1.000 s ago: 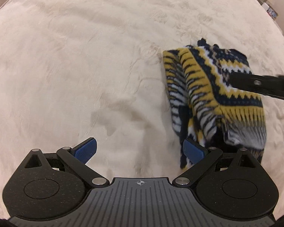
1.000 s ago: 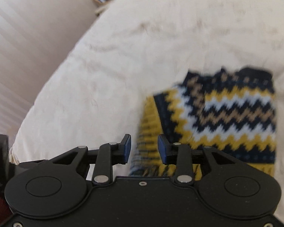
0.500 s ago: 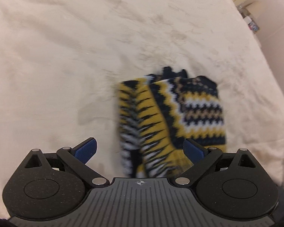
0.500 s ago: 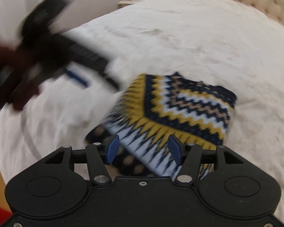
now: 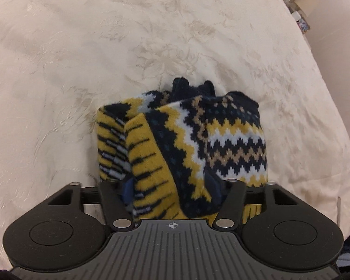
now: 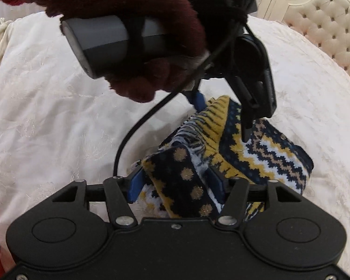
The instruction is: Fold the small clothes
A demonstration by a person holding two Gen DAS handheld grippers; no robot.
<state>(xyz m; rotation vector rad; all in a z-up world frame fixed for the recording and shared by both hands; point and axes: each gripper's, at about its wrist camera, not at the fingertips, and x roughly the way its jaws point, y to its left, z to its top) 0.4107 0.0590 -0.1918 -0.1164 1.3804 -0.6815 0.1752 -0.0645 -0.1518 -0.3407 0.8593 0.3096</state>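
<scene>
A small knitted sweater (image 5: 198, 140) in navy, mustard and white zigzags lies folded on a cream bedspread (image 5: 81, 58). My left gripper (image 5: 170, 189) is closed on its near edge, blue pads pressed into the thick fold. My right gripper (image 6: 177, 182) grips another part of the sweater (image 6: 256, 149), a navy piece with gold dots between its blue pads. In the right wrist view the left gripper (image 6: 221, 102) reaches down onto the sweater from above, held by a hand in a maroon glove (image 6: 140, 23).
A tufted cream headboard (image 6: 326, 23) stands at the back right in the right wrist view. A black cable (image 6: 137, 126) hangs from the left gripper. The bed's edge (image 5: 333, 140) drops away on the right, with shelves of small items (image 5: 301, 11) beyond.
Both grippers have moved in onto the sweater and closed on it. The left gripper came from the left side, and the right gripper swung round to face it.
</scene>
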